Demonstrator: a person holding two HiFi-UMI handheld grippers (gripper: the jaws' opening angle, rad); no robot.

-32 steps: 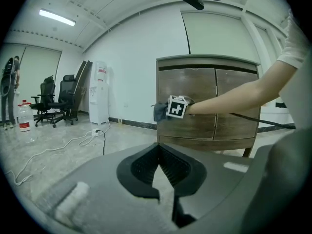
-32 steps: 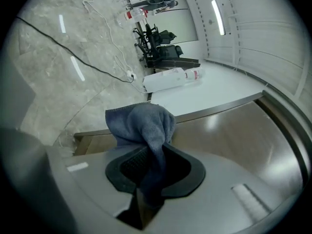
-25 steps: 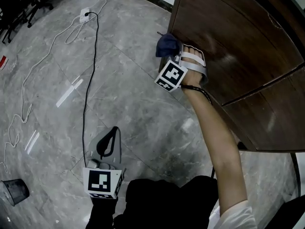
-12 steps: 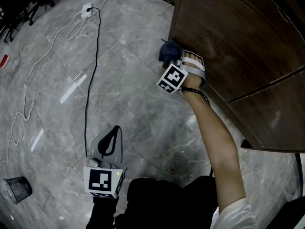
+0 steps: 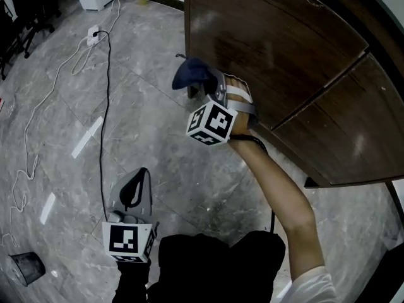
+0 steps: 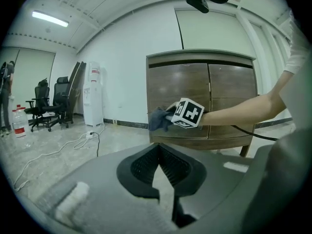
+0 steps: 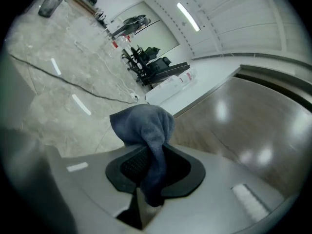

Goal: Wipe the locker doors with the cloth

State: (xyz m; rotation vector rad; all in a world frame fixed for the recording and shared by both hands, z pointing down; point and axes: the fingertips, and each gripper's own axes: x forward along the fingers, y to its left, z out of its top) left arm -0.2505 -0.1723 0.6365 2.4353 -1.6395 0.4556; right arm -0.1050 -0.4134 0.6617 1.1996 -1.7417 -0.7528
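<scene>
Right gripper view: my right gripper is narrow, pinching the blue cloth (bunched above the pads).
Head view only: cloth at the locker door's left edge.
Left gripper: jaws together, empty.

Right tongs, cloth: higher now
</scene>
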